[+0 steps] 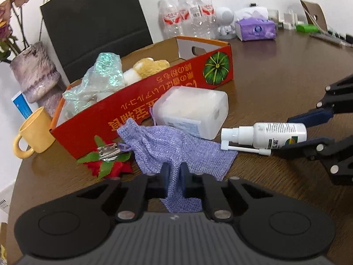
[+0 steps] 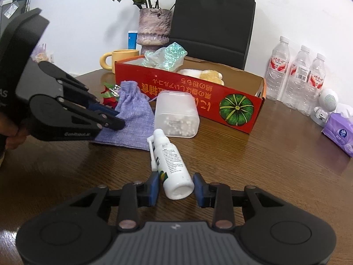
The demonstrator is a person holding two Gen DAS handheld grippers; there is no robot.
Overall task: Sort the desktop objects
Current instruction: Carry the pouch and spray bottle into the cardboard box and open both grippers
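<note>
My left gripper (image 1: pixel 175 180) is shut on the near edge of a purple cloth pouch (image 1: pixel 174 148) that lies in front of the red cardboard box (image 1: pixel 154 92); both show in the right wrist view, the gripper (image 2: pixel 114 118) and the pouch (image 2: pixel 132 119). My right gripper (image 2: pixel 176 186) is open with its jaws on either side of a white spray bottle (image 2: pixel 172 165) lying on the table; there is a gap on the right side. It also shows in the left wrist view (image 1: pixel 293 132), with the bottle (image 1: pixel 264 135). A frosted plastic container (image 1: pixel 192 110) stands beside the box.
The box holds a shiny bag (image 1: pixel 101 81) and a plush toy (image 1: pixel 147 67). A red flower clip (image 1: pixel 108 156) lies by the pouch. A yellow mug (image 1: pixel 33 132), vase (image 1: pixel 35 75), water bottles (image 1: pixel 187 13), tissue pack (image 1: pixel 256 29) and black bag (image 1: pixel 94 19) ring the wooden table (image 1: pixel 264 66).
</note>
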